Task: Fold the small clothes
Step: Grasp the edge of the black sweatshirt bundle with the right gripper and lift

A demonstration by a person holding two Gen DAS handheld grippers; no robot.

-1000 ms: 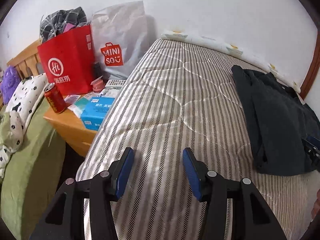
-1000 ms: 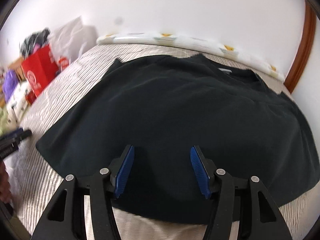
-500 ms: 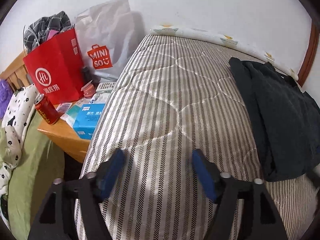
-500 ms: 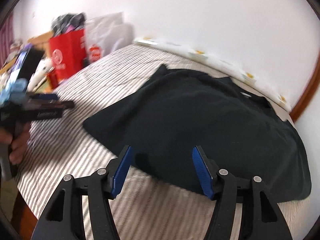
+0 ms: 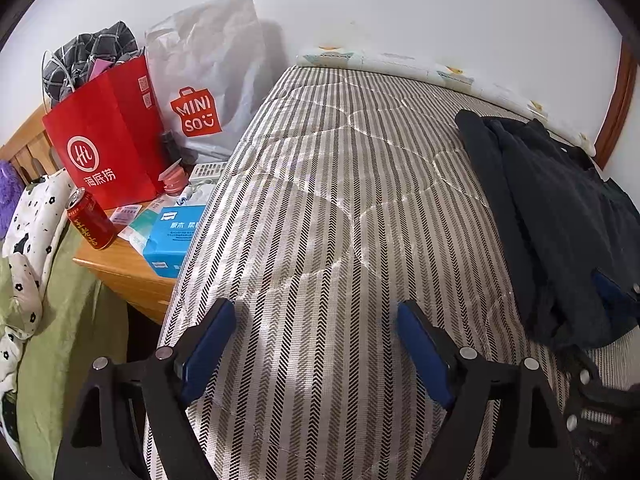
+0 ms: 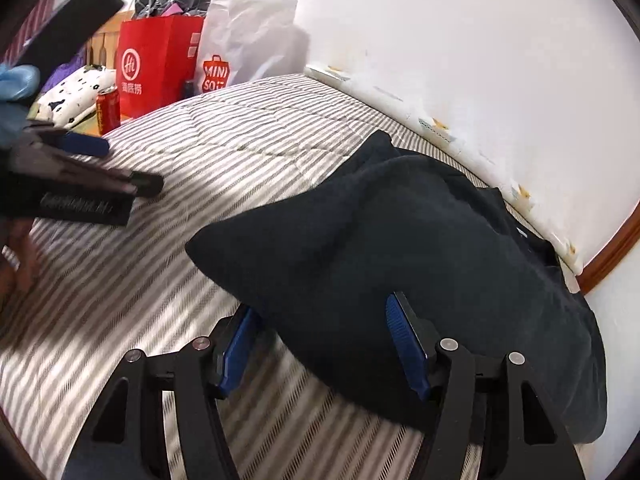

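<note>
Soft dark garment [image 6: 420, 248] lies rumpled on ridged, striped quilted mattress [image 5: 320, 200].

Black garment [image 6: 420, 248], grey-striped mattress [image 5: 320, 208], red bag [image 5: 108, 136], blue-padded fingers [image 5: 208, 344].

left tool [image 5: 316, 344] opening, nothing between its jaws; right tool [image 6: 320, 344] gapes.

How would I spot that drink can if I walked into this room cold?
Find the striped mattress, then the wooden bedside table against its side. The red drink can stands at the table's outer edge, in front of the red paper bag. It is the only cylinder there, beside a flat blue tissue pack.
</note>
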